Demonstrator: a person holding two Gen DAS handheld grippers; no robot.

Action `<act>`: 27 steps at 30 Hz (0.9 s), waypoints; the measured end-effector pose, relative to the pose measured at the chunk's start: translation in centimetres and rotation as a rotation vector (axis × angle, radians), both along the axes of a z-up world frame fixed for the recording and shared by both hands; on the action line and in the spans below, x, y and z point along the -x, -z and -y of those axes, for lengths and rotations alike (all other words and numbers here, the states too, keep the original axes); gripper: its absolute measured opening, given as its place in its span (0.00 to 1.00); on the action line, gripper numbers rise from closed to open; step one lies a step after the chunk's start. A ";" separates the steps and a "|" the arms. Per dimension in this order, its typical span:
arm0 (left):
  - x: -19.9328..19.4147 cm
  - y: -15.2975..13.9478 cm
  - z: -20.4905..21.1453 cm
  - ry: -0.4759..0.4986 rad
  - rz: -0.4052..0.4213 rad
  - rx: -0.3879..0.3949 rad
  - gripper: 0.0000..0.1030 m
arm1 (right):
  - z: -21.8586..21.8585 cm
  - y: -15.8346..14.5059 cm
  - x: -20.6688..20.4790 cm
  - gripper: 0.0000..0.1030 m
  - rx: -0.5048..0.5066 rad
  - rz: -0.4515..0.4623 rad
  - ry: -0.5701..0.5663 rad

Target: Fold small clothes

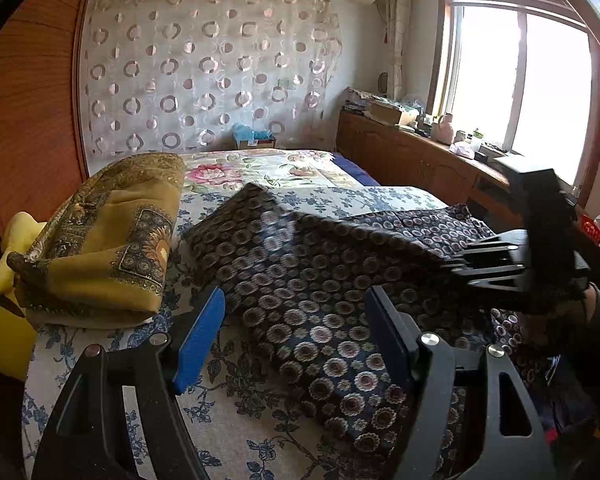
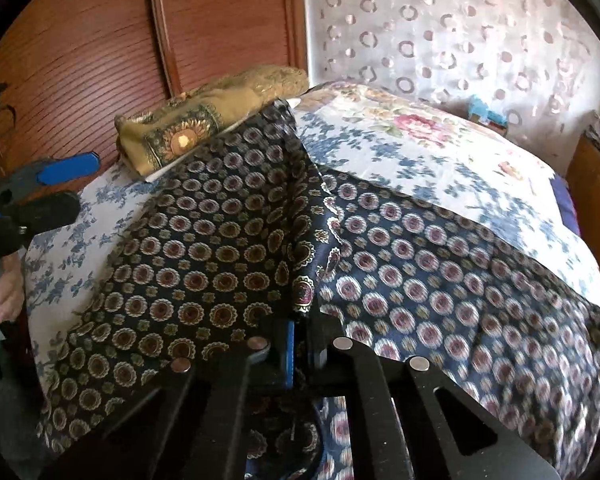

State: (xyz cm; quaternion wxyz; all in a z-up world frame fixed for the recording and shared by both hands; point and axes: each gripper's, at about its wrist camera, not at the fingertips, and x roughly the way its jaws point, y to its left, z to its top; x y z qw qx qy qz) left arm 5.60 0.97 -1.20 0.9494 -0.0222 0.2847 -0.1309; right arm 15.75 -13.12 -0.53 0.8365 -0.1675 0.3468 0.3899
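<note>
A dark scarf (image 1: pixel 316 280) lies spread on the bed (image 1: pixel 228 412), beside a folded gold cloth (image 1: pixel 112 240), near a window (image 1: pixel 516 92). The left tongs (image 1: pixel 296 344) gape empty above it; the right tongs (image 2: pixel 300 344) pinch its edge.

A dark navy cloth (image 1: pixel 324 280) printed with rows of round maroon and cream medallions lies on a white bed sheet (image 1: pixel 236 396) patterned with blue flowers. A mustard-yellow folded cloth (image 1: pixel 112 236) has dark ornate borders and a gold sunflower motif. A cream bedcover (image 1: pixel 260 168) bears pink roses. The pale curtain (image 1: pixel 204 72) shows pinkish rings. The grippers are black with blue pads (image 1: pixel 200 340). The wardrobe (image 2: pixel 100 60) is reddish-brown wood.
</note>
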 end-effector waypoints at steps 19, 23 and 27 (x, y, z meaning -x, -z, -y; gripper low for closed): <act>-0.6 0.0 3.6 0.096 -0.014 -0.024 0.71 | 13.8 -0.8 5.3 0.03 -0.023 0.062 0.291; -0.8 -0.2 5.0 0.122 -0.010 -0.033 0.71 | 16.7 -1.1 6.6 0.03 -0.030 0.076 0.366; -0.9 -0.1 6.3 0.146 -0.015 -0.041 0.71 | 18.6 -1.0 8.3 0.03 -0.030 0.084 0.424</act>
